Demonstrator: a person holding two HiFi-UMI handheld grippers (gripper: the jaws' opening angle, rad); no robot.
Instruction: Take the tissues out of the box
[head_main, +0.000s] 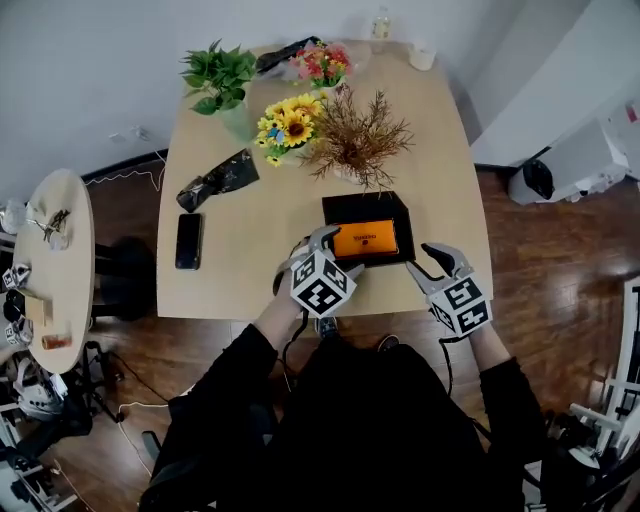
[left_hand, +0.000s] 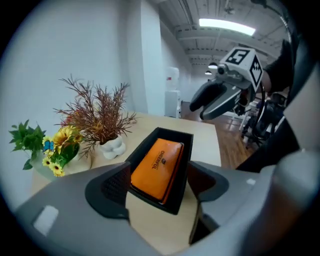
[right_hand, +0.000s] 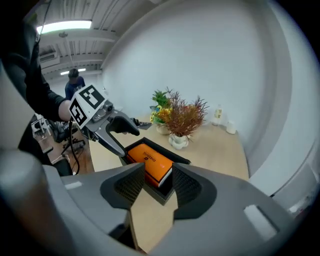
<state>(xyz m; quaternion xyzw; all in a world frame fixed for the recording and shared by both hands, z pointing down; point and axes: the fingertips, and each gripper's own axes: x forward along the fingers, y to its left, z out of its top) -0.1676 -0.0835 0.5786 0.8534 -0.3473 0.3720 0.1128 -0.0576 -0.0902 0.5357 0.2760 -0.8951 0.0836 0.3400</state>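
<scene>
The orange pack of tissues (head_main: 365, 239) lies flat inside the black box (head_main: 341, 205), which sits near the front edge of the table (head_main: 250, 250). The pack is untouched, so the step in hand looks like the approach. The left gripper (head_main: 318, 248) hovers at the box's near left corner, jaws spread wide and empty. The right gripper (head_main: 432, 264) waits just right of the box, jaws apart and also empty. Next, one gripper probably must dip in and pinch the pack's edge while the other steadies the box.
</scene>
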